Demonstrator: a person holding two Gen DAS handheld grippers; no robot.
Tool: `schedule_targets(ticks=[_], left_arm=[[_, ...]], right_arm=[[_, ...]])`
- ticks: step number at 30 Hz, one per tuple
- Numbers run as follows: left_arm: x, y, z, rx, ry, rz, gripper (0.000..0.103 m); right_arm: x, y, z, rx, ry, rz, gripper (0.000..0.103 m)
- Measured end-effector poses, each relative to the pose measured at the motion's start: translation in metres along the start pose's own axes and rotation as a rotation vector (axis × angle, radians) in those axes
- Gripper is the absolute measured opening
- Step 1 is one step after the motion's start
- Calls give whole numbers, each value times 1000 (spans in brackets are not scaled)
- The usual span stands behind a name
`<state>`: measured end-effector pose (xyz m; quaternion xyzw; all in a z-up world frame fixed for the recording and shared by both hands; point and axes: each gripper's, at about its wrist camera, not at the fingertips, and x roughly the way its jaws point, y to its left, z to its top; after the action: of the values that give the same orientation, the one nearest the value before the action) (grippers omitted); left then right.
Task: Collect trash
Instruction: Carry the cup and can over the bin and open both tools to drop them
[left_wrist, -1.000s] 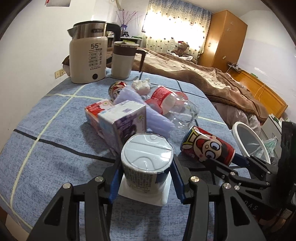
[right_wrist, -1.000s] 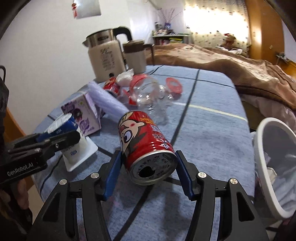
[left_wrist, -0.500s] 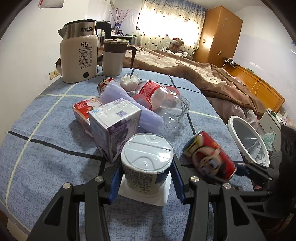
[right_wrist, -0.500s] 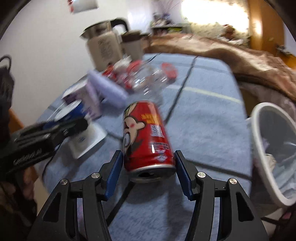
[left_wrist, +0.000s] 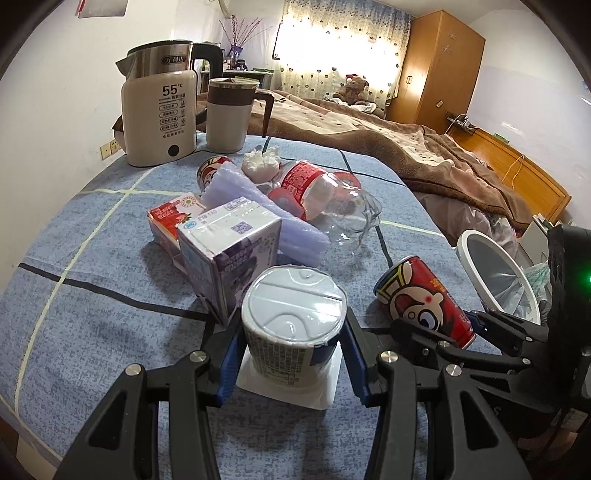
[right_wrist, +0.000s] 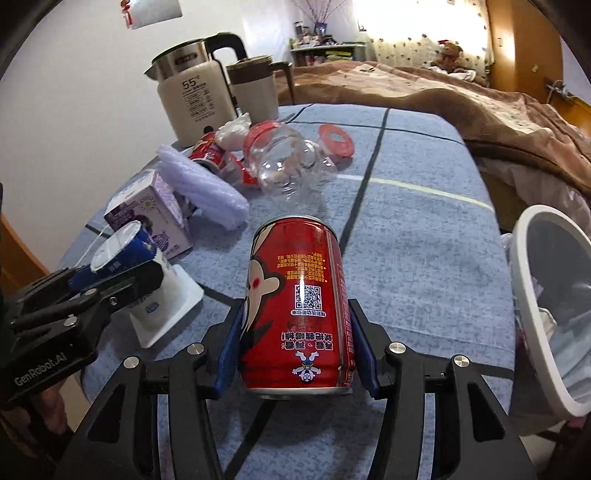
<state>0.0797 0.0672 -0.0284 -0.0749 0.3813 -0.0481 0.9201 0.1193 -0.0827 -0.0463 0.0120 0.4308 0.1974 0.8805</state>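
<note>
A white yogurt cup (left_wrist: 295, 299) with a sealed lid stands on a white square base at the near edge of the blue table. My left gripper (left_wrist: 291, 332) is shut on it, a blue pad on each side. A red cartoon can (right_wrist: 299, 295) lies lengthwise between my right gripper's (right_wrist: 295, 325) pads, which are closing and touch both its sides. In the left wrist view the red can (left_wrist: 424, 299) tilts up off the cloth in the right gripper (left_wrist: 443, 325). A white-rimmed trash bin (right_wrist: 524, 280) with a bag stands beside the table's right edge.
Further back lie a purple carton (left_wrist: 229, 254), a red carton (left_wrist: 173, 218), a lilac foam roll (left_wrist: 266, 210), a clear crushed bottle (left_wrist: 332, 206), a second red can (left_wrist: 210, 173) and a tissue wad (left_wrist: 260, 162). A kettle (left_wrist: 159, 122) and mug (left_wrist: 231, 118) stand behind.
The red can has swung from lying slantwise to lying straight along the right gripper's fingers, and the pads have come in against it. The left gripper and yogurt cup stay as they were.
</note>
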Motion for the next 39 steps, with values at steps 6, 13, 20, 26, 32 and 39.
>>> schedule_targets(ticks=[6,13,20,26,32,39], left_arm=[[-7,-14,7,30,-26,-10,51],[-4,-46,23,89,-56,-42,51],[4,-89,42,152,-86,-102,51],[16,-130,55,215,-86,-167,51],[31,-174,61,266,-58,-256,51],[48,-221,57,330,-21,-325,51]], right_arm=[[-22,-18,3,54,-66,-14,53],[-50,-48,6,112,-122,-72,53],[-80,-92,10,178,-173,-166,53],[-104,-130,9,226,-205,-243,53],[-118,-168,3,287,-209,-305,54],[-115,-204,-10,341,-165,-354,54]])
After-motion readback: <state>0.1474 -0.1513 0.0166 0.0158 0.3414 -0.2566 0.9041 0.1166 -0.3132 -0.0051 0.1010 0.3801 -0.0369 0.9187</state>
